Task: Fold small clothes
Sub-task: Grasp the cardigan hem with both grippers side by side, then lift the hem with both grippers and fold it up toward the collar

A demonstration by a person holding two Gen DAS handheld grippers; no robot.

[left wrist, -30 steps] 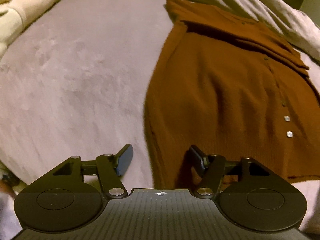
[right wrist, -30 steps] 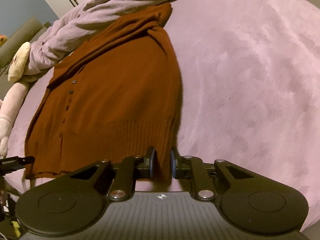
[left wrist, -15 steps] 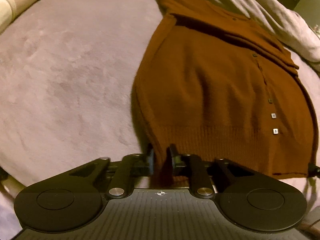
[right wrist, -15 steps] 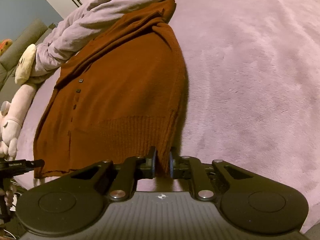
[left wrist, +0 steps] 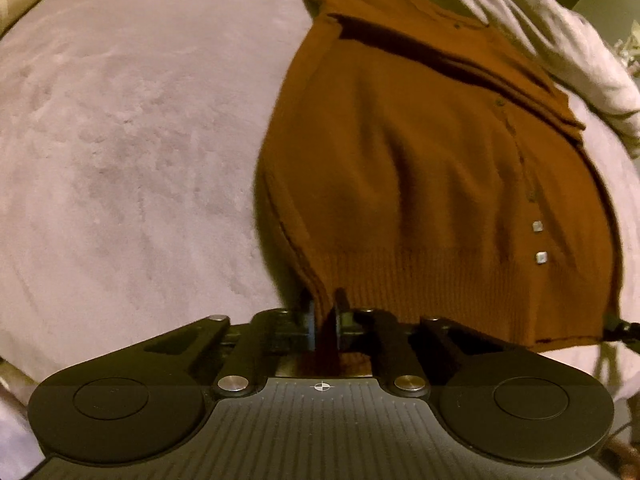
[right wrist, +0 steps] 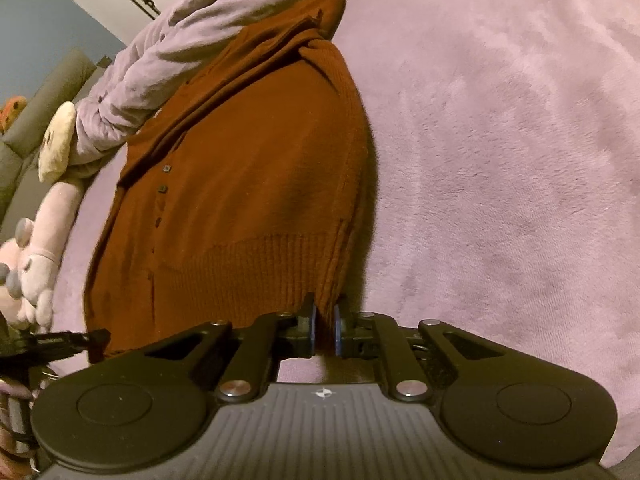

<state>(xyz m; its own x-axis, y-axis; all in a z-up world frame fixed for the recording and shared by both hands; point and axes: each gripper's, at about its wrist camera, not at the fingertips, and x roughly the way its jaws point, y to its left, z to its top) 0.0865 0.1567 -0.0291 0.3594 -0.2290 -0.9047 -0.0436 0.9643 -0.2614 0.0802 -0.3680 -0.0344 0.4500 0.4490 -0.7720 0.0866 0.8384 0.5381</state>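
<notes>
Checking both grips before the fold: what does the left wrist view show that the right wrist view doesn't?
Only the left wrist view: the left gripper shut on the cardigan's hem corner, and two pale square buttons.
Only the right wrist view: the right gripper shut on the opposite hem corner, a pink plush toy, and a grey sofa.
Both: the rust cardigan, the pinkish blanket, and a lilac garment beyond the collar.

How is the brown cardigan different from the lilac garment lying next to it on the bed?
The brown cardigan is a rust rib knit, spread flat with its button row showing; the lilac garment is pale, smooth cloth, bunched along the cardigan's far end. The left gripper and right gripper each pinch a hem corner of the cardigan; the lilac garment is untouched. Both lie on the pink blanket.
</notes>
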